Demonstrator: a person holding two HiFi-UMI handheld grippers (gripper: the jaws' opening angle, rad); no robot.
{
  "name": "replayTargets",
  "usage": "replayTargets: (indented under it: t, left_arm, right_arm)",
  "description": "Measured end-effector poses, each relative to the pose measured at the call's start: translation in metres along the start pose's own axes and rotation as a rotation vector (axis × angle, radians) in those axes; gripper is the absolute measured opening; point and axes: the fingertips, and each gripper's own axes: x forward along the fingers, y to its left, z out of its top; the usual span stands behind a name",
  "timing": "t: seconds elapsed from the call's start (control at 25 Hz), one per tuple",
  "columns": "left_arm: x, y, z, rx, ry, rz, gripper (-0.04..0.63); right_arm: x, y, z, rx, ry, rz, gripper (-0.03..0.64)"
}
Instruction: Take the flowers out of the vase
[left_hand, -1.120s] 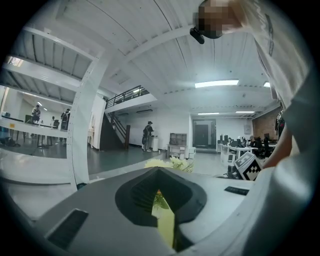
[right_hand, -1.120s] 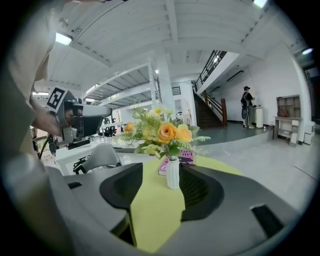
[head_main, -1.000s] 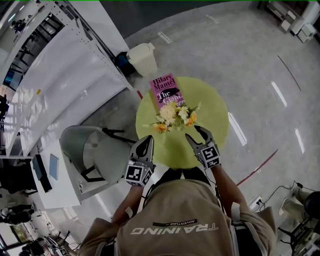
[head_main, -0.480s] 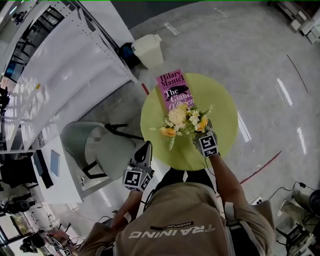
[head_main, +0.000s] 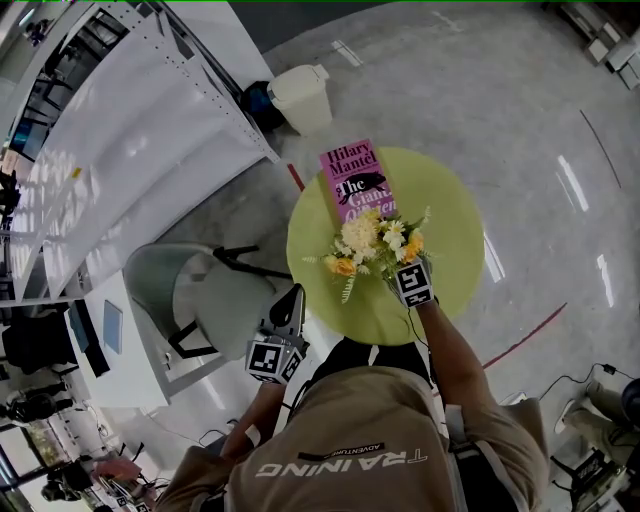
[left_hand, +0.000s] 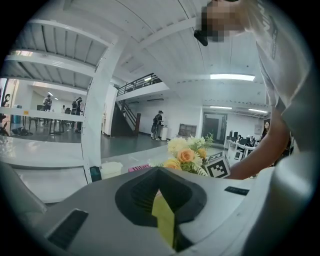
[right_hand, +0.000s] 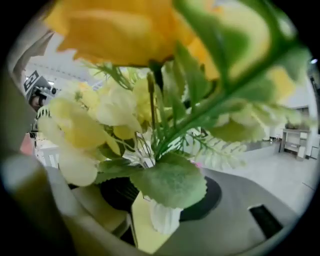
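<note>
**Yellow bouquet in my right hand-held gripper, just beside the pink book**

The flowers (head_main: 372, 243) are a tight bunch of cream, yellow and orange blooms with green leaves and fern-like sprigs. They stand on the round green table (head_main: 445, 215) with their far edge touching the pink book (head_main: 353, 178). My right hand-held gripper (head_main: 402, 263) reaches into the bunch from the side away from the book. In its own view, its jaws are closed on the bunch's base, where a white ribbed piece (right_hand: 164, 219) sits under a broad leaf. I cannot tell whether that piece is stem wrap or vase. My left hand-held gripper (head_main: 294, 297) hangs well apart from the book, off the table's rim, with its jaws together on nothing.
</note>
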Motion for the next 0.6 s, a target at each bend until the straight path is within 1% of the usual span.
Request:
replayTargets:
  t: [0.08,0.16,0.2,0.36,0.6]
  left_arm:
    - [0.001,0.004,-0.003,-0.002,0.003,0.004,0.002]
    - [0.001,0.007,-0.006,-0.003,0.006,0.005,0.002]
    - [0.001,0.007,-0.006,-0.003,0.006,0.006,0.002]
    - [0.001,0.009,-0.004,-0.009,0.000,0.009,0.002]
    - [0.001,-0.001,-0.005,-0.019,-0.024,-0.007,0.002]
  right_arm:
    - [0.003,0.000,0.000,-0.008,-0.002,-0.002,0.189]
    - [0.004,0.002,0.000,-0.020,-0.003,-0.005,0.114]
    - [0.004,0.002,0.001,-0.024,-0.005,-0.008,0.098]
    - [0.001,-0.001,0.010,-0.015,-0.031,-0.026,0.077]
    - [-0.013,-0.008,0.056,-0.036,-0.098,-0.036,0.064]
